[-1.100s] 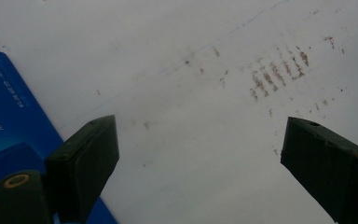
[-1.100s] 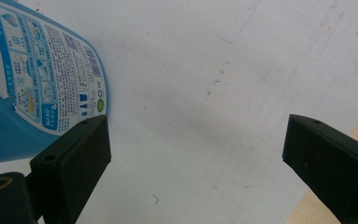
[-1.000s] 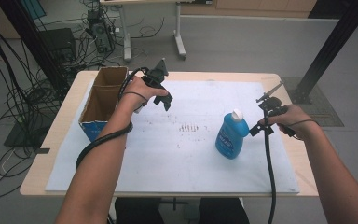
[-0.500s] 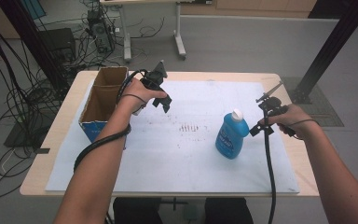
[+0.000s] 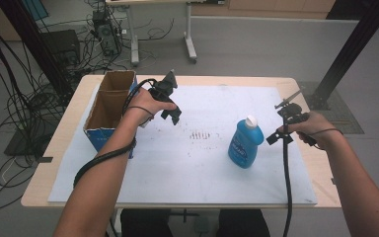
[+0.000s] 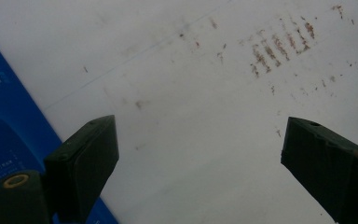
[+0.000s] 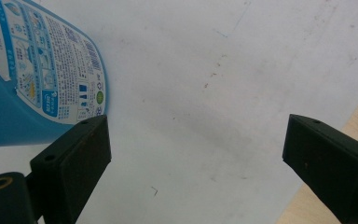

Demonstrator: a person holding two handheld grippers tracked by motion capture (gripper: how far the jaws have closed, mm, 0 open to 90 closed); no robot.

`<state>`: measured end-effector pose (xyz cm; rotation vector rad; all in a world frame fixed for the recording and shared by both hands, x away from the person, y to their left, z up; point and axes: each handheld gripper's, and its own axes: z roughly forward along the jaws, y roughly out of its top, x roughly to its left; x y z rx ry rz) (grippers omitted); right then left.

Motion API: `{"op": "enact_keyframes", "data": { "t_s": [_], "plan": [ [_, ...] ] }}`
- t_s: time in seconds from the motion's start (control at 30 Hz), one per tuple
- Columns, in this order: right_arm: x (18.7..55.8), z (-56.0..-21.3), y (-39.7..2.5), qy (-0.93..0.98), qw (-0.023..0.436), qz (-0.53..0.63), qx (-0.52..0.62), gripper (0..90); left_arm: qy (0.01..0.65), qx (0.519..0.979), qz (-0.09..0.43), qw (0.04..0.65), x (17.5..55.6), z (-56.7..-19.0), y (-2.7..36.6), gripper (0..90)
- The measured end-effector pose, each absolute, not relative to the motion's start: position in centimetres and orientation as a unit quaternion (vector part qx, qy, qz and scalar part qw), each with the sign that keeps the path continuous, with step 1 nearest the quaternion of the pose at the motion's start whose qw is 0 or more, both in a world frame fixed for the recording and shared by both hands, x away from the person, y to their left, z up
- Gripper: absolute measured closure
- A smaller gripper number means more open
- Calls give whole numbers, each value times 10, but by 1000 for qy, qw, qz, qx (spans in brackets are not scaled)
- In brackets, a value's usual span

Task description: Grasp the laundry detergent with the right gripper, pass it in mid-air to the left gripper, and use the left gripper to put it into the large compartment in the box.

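Two grippers were in your hands above the white sheet (image 5: 187,163) that covered the table (image 5: 44,168). You held the left gripper (image 5: 170,106) just beside the cardboard box (image 5: 109,106), on the side of the box that faces the blue bottle (image 5: 244,143), and its jaws stood wide apart with nothing between them. In the left gripper view that gripper (image 6: 198,168) looked down on bare sheet (image 6: 186,93), with a patch of brown smudges (image 6: 279,46) beyond the jaws and the blue side of the box (image 6: 4,121) at the edge.

The bottle stood upright on the sheet, its white cap (image 5: 250,121) on top, well apart from the box and on the far side of the smudges (image 5: 202,134) from it. You held the right gripper (image 5: 284,129) near the bottle, on the side away from the box, not touching it. Its jaws were also spread wide and held nothing. In the right gripper view, the gripper (image 7: 196,158) had the bottle's printed label (image 7: 51,70) just beyond one jaw, and the wooden table edge (image 7: 354,126) showed past the other.
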<state>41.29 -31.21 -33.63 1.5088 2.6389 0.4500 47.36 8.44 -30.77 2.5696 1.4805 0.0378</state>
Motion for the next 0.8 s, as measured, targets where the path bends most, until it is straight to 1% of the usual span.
{"op": "enact_keyframes", "data": {
  "t_s": [0.43, 0.8],
  "plan": [
    [407, -340, -316, 860, 33, 146, 488, 77, 497, 864, 11, 87, 457, -307, 84, 113],
    [398, -340, -323, 859, 35, 150, 488, 77, 480, 873, 10, 87, 442, -309, 83, 111]
  ]
}}
